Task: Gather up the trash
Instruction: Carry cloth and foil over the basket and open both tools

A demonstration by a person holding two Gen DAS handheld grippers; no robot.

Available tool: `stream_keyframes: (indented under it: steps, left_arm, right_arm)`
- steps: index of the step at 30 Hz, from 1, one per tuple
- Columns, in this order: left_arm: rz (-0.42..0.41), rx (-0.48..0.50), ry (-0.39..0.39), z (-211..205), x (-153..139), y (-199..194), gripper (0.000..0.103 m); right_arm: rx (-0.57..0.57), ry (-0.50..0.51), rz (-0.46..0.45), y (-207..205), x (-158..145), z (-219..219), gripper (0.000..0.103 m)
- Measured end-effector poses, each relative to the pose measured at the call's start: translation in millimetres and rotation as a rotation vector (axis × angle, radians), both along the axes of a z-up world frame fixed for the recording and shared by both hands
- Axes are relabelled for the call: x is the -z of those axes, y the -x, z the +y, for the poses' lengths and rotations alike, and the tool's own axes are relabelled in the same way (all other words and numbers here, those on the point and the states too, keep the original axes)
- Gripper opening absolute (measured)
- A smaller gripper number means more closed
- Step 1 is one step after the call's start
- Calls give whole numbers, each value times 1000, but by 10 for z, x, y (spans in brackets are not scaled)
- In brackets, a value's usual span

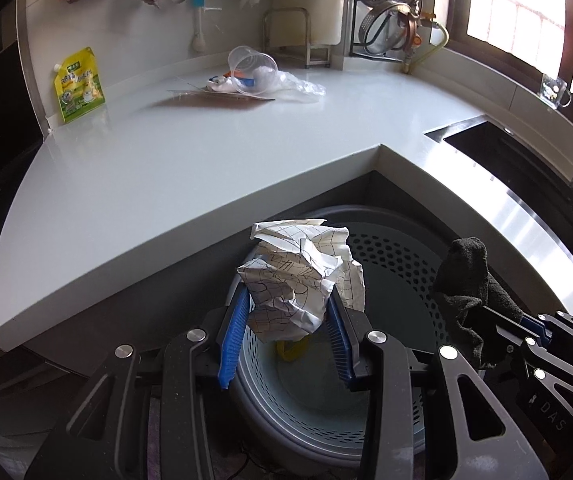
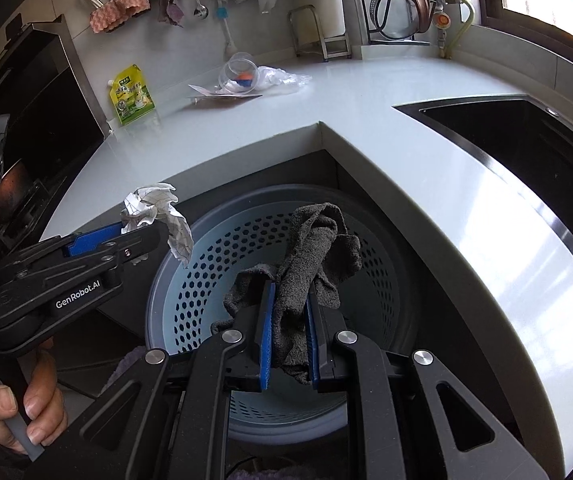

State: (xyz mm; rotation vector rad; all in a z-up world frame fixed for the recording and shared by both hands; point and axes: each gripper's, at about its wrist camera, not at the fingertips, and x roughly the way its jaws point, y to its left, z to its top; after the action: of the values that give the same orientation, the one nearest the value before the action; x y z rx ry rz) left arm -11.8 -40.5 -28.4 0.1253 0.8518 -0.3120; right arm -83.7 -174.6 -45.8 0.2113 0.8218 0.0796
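My left gripper (image 1: 286, 336) is shut on a crumpled ball of white lined paper (image 1: 302, 276) and holds it over a round perforated bin (image 1: 398, 264) on the floor below the counter corner. My right gripper (image 2: 290, 344) is shut on a dark grey rag (image 2: 310, 264) and holds it over the same bin (image 2: 214, 264). The left gripper (image 2: 126, 240) with the paper (image 2: 158, 216) shows at left in the right wrist view; the right gripper (image 1: 526, 324) with the rag (image 1: 470, 288) shows at right in the left wrist view. Something yellow (image 1: 292, 350) lies in the bin.
On the grey counter (image 1: 166, 152) lie a tipped clear plastic cup (image 1: 252, 66), a plastic bag (image 1: 298, 84), a flat piece of card (image 1: 222, 96) and a yellow-green pouch (image 1: 78, 86). A black sink (image 2: 526, 136) is at right. A dish rack (image 1: 390, 8) stands at the back.
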Motion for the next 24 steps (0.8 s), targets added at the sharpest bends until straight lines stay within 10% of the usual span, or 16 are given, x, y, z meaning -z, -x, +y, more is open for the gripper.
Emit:
stream_keyframes:
  steps: [19, 24]
  left_arm:
    - [81, 3, 1, -15, 195, -111, 48]
    - [86, -14, 10, 28, 192, -112, 62]
  right_arm:
    - [-15, -6, 62, -115, 192, -6, 15]
    - [8, -4, 44, -84, 163, -46, 40]
